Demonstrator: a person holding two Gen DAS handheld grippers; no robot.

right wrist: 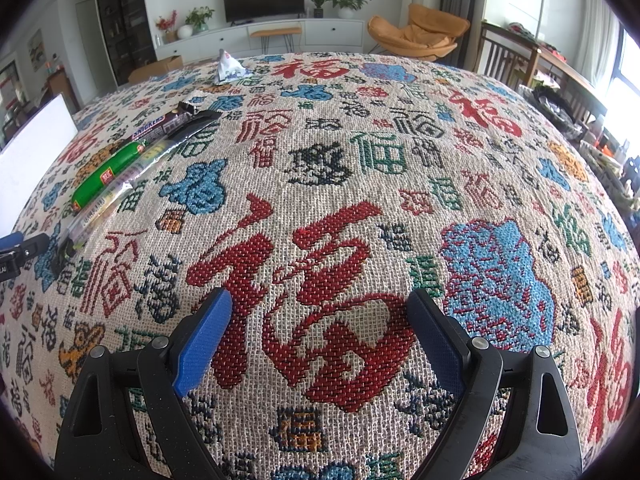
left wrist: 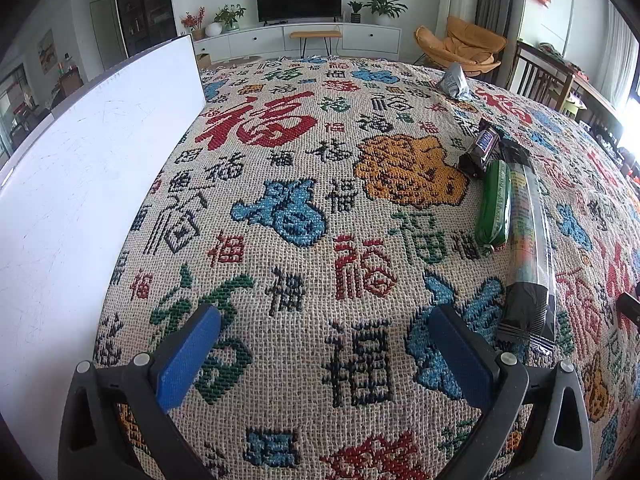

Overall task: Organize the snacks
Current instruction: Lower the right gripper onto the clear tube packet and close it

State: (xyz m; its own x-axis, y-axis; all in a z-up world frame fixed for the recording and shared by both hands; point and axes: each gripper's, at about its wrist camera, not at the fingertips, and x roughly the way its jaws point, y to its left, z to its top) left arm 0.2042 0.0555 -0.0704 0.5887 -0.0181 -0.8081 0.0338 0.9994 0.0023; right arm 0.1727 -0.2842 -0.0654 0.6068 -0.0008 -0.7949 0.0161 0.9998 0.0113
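Observation:
Three snacks lie side by side on the patterned cloth: a dark Snickers bar (left wrist: 482,148) (right wrist: 160,125), a green sausage stick (left wrist: 494,210) (right wrist: 108,174) and a long clear-and-black packet (left wrist: 528,248) (right wrist: 120,184). A small silver-blue packet (left wrist: 454,82) (right wrist: 228,66) sits farther back. My left gripper (left wrist: 324,332) is open over bare cloth, left of the long packet's near end. My right gripper (right wrist: 322,316) is open over a big red character, well right of the snacks. The left gripper's blue tip (right wrist: 12,240) shows at the right wrist view's left edge.
A white board or box wall (left wrist: 80,200) (right wrist: 36,148) stands along the left side of the table. The woven cloth (left wrist: 300,184) covers the whole table. Behind are a TV cabinet (left wrist: 300,38), an orange chair (left wrist: 464,48) and wooden chairs (left wrist: 540,80) at the right.

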